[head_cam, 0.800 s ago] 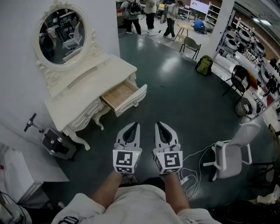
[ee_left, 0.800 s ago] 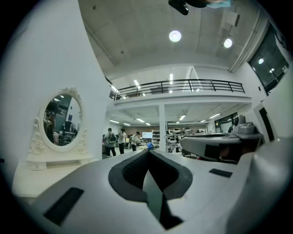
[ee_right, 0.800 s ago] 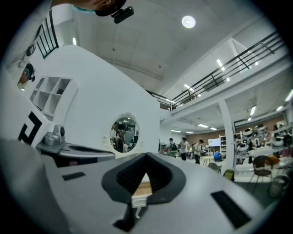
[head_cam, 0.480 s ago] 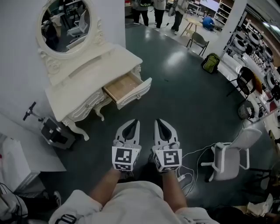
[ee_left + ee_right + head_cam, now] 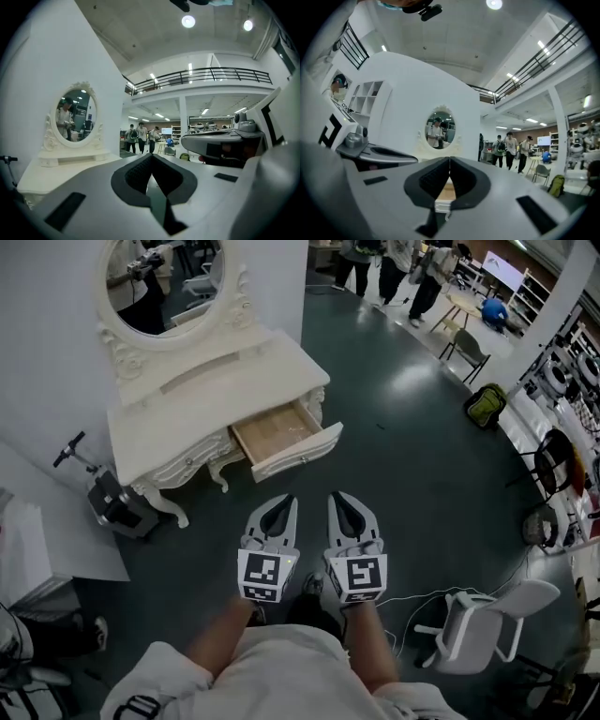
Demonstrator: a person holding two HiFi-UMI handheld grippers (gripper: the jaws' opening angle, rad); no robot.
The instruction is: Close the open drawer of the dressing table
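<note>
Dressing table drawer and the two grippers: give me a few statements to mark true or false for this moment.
The drawer of the dressing table is pulled out. True.
The left gripper has its jaws wide apart. False: they are shut, with nothing between them.
The right gripper touches the drawer front. False: it is held apart from it.
An oval mirror stands at the back of the table. True.
The drawer is stuffed with clothes. False: bare wood shows inside.
</note>
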